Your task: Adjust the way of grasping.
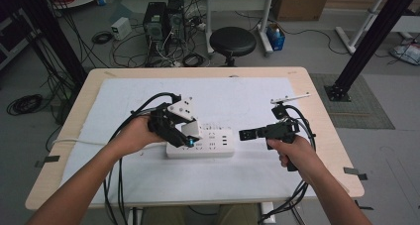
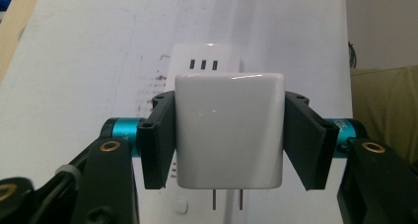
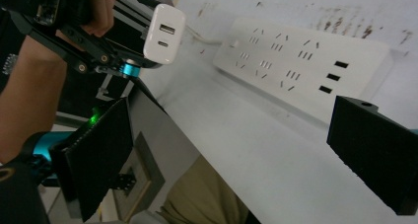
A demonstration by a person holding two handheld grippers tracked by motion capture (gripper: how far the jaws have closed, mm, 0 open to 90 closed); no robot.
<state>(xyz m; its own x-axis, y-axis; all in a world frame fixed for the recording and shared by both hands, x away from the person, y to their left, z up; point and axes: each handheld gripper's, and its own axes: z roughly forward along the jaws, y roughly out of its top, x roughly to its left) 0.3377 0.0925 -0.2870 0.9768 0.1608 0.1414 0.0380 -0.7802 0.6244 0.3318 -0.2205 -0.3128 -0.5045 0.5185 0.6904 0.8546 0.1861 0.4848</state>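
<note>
Jaws around unmarked white charger [image 2: 229, 130]

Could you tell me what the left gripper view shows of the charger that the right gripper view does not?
Left gripper view: the white charger has two metal prongs pointing down at the power strip, and both pads press its sides. Right gripper view: the charger's port face, with two ports, and the right gripper with jaws wide apart. Both: the charger held in the left gripper above the strip.

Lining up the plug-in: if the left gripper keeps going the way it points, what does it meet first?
Probably the power strip: the left gripper, shut on the white charger, holds it prongs-down just above the strip, so the prongs would touch first. Socket alignment is unclear.
</note>
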